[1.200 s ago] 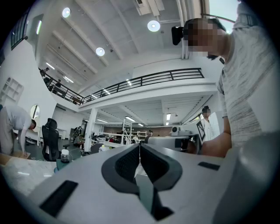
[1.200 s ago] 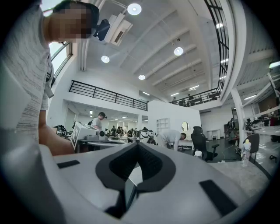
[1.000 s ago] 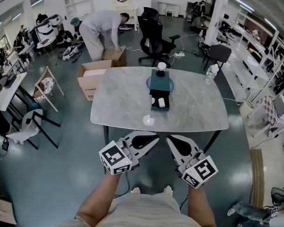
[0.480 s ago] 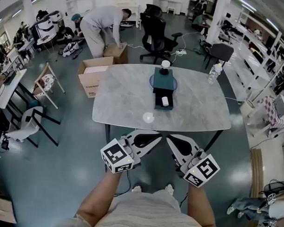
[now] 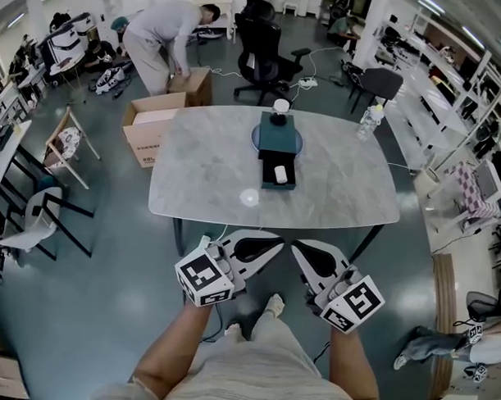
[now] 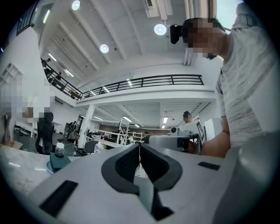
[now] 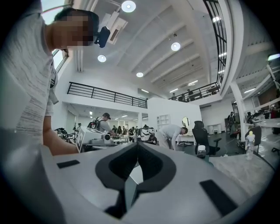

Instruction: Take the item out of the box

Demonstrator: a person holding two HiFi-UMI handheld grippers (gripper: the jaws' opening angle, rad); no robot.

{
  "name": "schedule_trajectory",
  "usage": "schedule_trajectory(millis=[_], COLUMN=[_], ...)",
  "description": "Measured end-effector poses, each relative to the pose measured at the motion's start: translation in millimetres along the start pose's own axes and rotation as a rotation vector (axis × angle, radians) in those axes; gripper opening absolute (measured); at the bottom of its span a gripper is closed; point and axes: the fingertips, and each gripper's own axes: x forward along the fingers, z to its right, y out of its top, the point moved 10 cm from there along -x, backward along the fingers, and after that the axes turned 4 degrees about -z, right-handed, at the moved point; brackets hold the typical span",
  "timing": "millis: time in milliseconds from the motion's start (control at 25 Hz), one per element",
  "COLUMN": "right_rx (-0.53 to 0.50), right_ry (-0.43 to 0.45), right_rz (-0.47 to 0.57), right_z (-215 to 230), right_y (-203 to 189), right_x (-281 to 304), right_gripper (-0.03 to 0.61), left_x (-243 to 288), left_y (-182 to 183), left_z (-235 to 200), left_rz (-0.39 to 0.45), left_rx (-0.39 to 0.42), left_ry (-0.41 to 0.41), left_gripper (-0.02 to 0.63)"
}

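In the head view a dark teal box (image 5: 277, 137) rests on a round blue plate (image 5: 256, 139) at the far middle of the grey marble table (image 5: 202, 177). Its drawer is pulled out toward me, and a small white item (image 5: 281, 174) lies in it. A white-lidded jar (image 5: 280, 107) stands on the box. My left gripper (image 5: 278, 240) and right gripper (image 5: 296, 247) hover in front of the table's near edge, tips close together, both shut and empty. The left gripper view shows the shut left gripper (image 6: 140, 145) with the box (image 6: 58, 160) far off to the left. The right gripper (image 7: 138, 145) is shut too.
A clear bottle (image 5: 368, 121) stands at the table's far right corner, and a small white disc (image 5: 249, 197) lies near the front left. Behind the table are an open cardboard carton (image 5: 150, 128), a person bending over (image 5: 158, 32) and a black office chair (image 5: 262, 44). Chairs stand at left.
The head view has shifted, so the table sits slightly further left and up. A foot has stepped forward below the grippers. Both grippers stay shut and keep their places.
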Motion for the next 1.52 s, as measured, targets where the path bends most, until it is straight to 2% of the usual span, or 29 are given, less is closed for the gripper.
schedule_trajectory(millis=[280,520,920,1120,1520], right_rx=[0.020,0.017,0.019,0.013,0.019], right_ry=[0.024,0.056,0.114,0.139,0.152], right_rz=[-0.011,-0.002,0.020,0.018,0.004], right_z=[60,116,197,223,255], right_y=[-2,5,12,11,10], right_x=[25,40,53,56,88], right_gripper=[0.018,0.018,0.018,0.018,0.018], left_x=[33,69,126,142,151], left_y=[-2,6,13,12,8], left_z=[-46,-87,-130,-144,-188], left_rz=[-0.029,-0.018,-0.042,-0.041,-0.057], left_rx=[-0.018,-0.012,0.017,0.029,0.020], left_ry=[0.018,0.048,0.088,0.119,0.113], left_gripper=[0.020,0.020,0.021,0.021,0.021])
